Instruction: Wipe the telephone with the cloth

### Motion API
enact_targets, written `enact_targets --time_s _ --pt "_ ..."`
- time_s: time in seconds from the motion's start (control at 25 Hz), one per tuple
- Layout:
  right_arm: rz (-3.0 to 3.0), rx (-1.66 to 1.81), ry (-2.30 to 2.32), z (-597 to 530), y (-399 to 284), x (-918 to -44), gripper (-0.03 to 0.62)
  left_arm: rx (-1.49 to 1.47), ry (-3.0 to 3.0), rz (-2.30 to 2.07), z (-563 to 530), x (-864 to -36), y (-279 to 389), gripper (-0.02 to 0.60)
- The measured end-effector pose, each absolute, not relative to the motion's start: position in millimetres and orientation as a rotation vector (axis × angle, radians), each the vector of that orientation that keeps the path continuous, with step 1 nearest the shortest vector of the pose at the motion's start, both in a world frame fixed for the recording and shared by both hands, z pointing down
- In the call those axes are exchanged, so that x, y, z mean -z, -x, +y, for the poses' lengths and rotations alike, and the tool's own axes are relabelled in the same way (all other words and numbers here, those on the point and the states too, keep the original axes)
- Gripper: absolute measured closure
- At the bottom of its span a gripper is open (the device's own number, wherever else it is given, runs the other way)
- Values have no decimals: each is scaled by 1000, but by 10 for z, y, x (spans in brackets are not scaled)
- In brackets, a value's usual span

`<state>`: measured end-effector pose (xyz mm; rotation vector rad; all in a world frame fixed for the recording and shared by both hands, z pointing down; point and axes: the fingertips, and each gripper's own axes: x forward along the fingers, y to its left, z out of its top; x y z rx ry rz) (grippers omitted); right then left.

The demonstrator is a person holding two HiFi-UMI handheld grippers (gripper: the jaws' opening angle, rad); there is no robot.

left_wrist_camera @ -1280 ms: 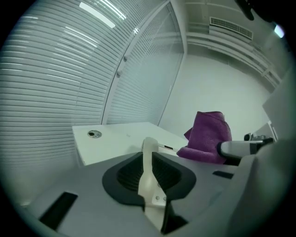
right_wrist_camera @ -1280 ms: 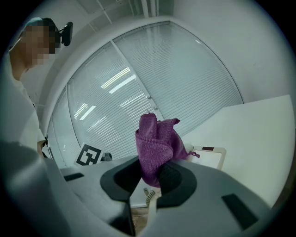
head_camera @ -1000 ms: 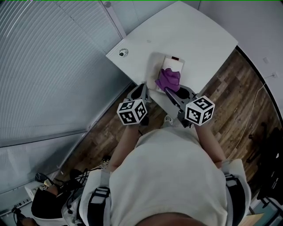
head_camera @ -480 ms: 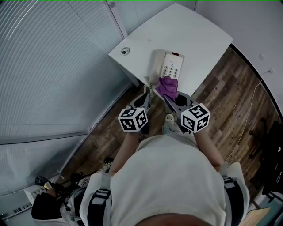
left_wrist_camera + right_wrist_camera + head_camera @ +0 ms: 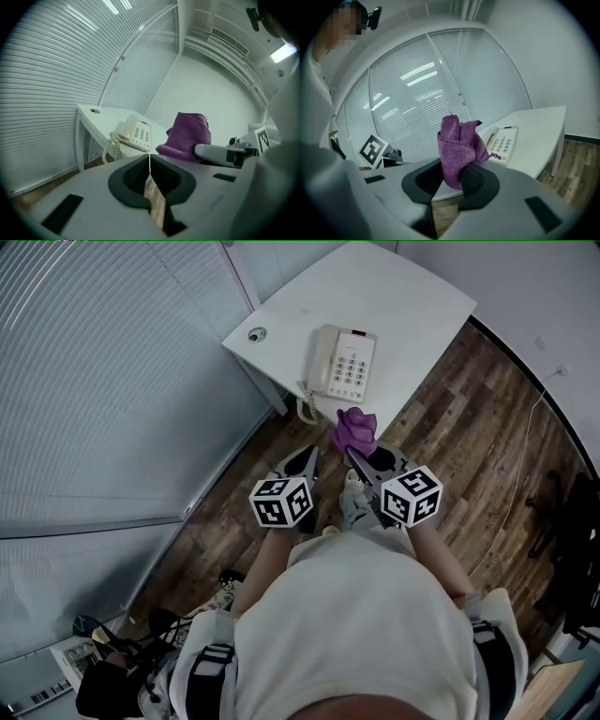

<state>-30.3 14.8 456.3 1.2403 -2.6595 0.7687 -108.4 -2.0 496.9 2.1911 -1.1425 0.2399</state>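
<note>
A cream telephone point(image 5: 343, 364) with a keypad and a coiled cord lies on the white desk point(image 5: 403, 296), near its front edge. It also shows in the left gripper view as the telephone point(image 5: 135, 133) and in the right gripper view as the telephone point(image 5: 502, 141). My right gripper point(image 5: 352, 454) is shut on a bunched purple cloth point(image 5: 354, 429), which it holds off the desk, over the wooden floor in front of it. The cloth point(image 5: 458, 149) sticks up from the jaws. My left gripper point(image 5: 311, 456) is shut and empty, beside the right one, also short of the desk.
A round grommet point(image 5: 255, 335) sits at the desk's left corner. Slatted blinds point(image 5: 103, 381) cover the curved glass wall to the left. Wooden floor point(image 5: 469, 427) surrounds the desk. Bags and cables point(image 5: 103, 662) lie on the floor behind me.
Both grippers have drawn back from the desk toward me. The purple cloth has come off the telephone's keypad, which now lies uncovered.
</note>
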Motion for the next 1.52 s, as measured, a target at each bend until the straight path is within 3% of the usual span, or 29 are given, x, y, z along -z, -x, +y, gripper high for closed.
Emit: enact_targets --time_s 0.68,1.52 --pt "-2665 -691 -1229 851 291 -4534 503 -258 -2220 -1120 710 -4884 959 555" --pt "-2675 -663 -1373 890 267 -4410 505 -257 -2216 -1130 778 -4882 1030 555"
